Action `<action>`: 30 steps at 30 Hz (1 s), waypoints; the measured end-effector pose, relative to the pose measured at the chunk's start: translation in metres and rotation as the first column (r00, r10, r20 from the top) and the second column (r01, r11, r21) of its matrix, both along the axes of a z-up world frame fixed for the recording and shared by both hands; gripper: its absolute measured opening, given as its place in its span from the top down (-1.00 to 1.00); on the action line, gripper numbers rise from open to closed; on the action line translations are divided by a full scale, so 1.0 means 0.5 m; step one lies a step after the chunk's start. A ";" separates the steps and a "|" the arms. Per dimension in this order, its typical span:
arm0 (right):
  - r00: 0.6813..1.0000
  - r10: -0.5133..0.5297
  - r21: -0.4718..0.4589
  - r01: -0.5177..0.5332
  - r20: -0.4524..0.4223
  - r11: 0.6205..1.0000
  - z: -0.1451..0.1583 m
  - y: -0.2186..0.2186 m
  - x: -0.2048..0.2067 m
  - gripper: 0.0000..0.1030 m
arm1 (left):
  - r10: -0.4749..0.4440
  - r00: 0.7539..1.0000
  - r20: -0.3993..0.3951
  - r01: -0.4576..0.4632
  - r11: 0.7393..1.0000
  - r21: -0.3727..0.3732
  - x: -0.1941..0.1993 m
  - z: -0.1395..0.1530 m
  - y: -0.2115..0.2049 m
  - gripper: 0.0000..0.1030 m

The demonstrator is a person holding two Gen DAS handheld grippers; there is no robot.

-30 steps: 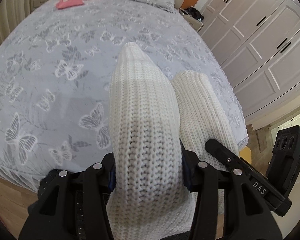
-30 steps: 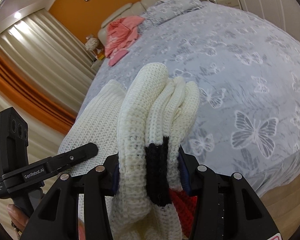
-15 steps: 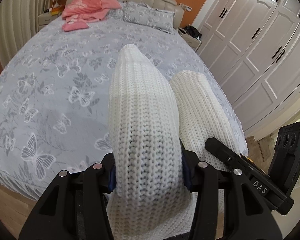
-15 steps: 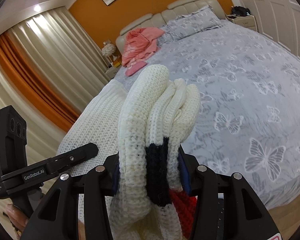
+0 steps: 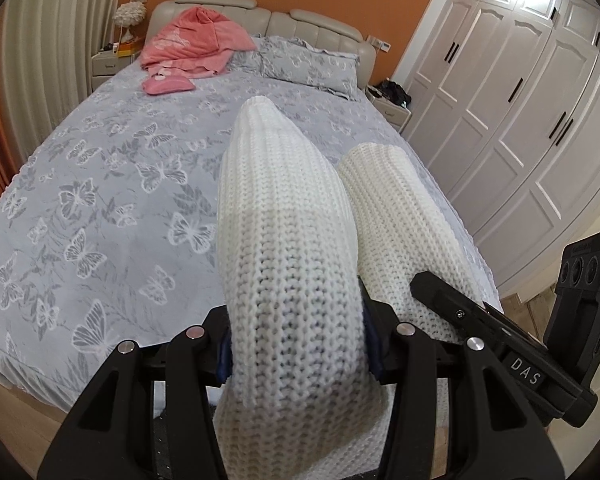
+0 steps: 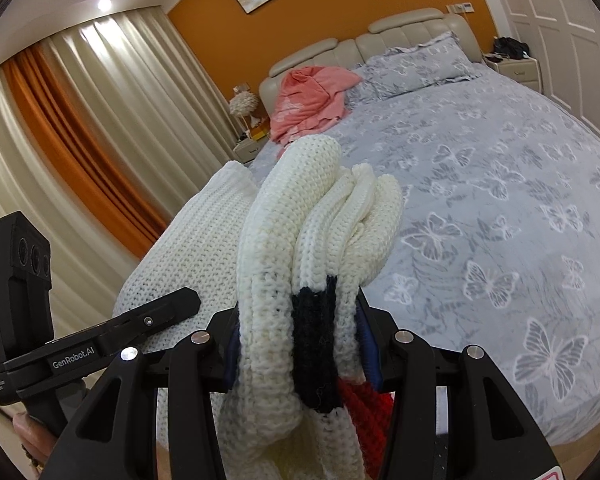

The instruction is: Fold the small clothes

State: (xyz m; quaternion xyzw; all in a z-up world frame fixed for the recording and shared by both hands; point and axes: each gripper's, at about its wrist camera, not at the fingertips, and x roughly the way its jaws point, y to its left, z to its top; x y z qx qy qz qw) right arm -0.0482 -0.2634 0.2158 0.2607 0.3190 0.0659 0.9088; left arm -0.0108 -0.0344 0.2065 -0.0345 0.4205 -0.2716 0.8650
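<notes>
**Item: white knit garment, held aloft in two claws above the foot of the bed**

Holding. Left claw (image 5: 296, 344): jaws part-way open, clamped on a thick bunch of the white knit garment (image 5: 284, 216), pads pressed into the wool on both sides. Right claw (image 6: 300, 344): jaws likewise part-way open, clamped on a gathered stack of cream folds with a black band (image 6: 314, 344) and a red patch (image 6: 364, 404) below.

Location. The garment is off the bed (image 5: 100, 208), spanning the two claws near the bed's foot edge; nothing of it rests on the cover.

Risks, judged.
- Bunched grips may shed a layer, since several folds are pinched together on the right; a slipped layer would spoil the fold line.
- Loose knit could snag on a pad edge and stretch.
- Laid down too near the foot edge, the hanging part may drag off the bed.
- Uneven height between claws would lay it skewed.

View differences. The left wrist view alone shows the wardrobe doors (image 5: 520, 120) and plain white knit. The right wrist view alone shows the black band, red patch, the curtains (image 6: 80, 140), and fingers (image 6: 28, 432) gripping the other handle.
</notes>
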 end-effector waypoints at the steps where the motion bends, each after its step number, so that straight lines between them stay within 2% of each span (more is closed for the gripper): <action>1: 1.000 0.001 -0.001 -0.001 0.003 1.000 0.002 0.004 0.003 0.11 | 0.003 1.000 0.003 -0.003 1.000 -0.002 0.004 0.002 0.004 0.08; 13: 0.999 0.039 -0.014 -0.039 0.032 0.999 0.017 0.054 0.111 0.11 | 0.032 0.998 0.053 -0.033 0.999 0.006 0.085 0.023 0.057 0.08; 19: 0.998 0.058 -0.013 -0.057 0.021 0.998 -0.002 0.077 0.177 0.11 | 0.046 0.998 0.049 -0.047 0.999 0.008 0.145 0.003 0.085 0.08; 22: 0.998 0.070 -0.006 -0.070 -0.004 0.998 -0.041 0.085 0.221 0.11 | 0.053 0.998 0.029 -0.053 0.999 0.004 0.180 -0.030 0.096 0.06; 24: 0.996 0.082 -0.011 -0.083 -0.027 0.997 -0.083 0.090 0.251 0.06 | 0.058 0.998 0.010 -0.058 0.998 -0.004 0.212 -0.073 0.104 -0.02; 25: 0.995 0.089 -0.013 -0.090 -0.038 0.996 -0.107 0.092 0.265 -0.07 | 0.064 0.998 0.001 -0.064 0.998 0.000 0.226 -0.101 0.106 -0.11; 27: 0.991 0.070 -0.024 -0.073 -0.110 0.997 -0.210 0.082 0.300 -0.18 | 0.085 0.996 -0.031 -0.084 0.996 0.034 0.265 -0.202 0.108 -0.20; 28: 0.979 0.035 -0.030 -0.042 -0.200 0.999 -0.285 0.069 0.316 -0.18 | 0.103 0.994 -0.047 -0.100 0.993 0.061 0.276 -0.244 0.107 -0.20; 30: 0.943 -0.018 -0.032 0.008 -0.332 0.999 -0.376 0.046 0.322 -0.14 | 0.157 0.983 -0.099 -0.138 0.974 0.179 0.299 -0.368 0.115 -0.17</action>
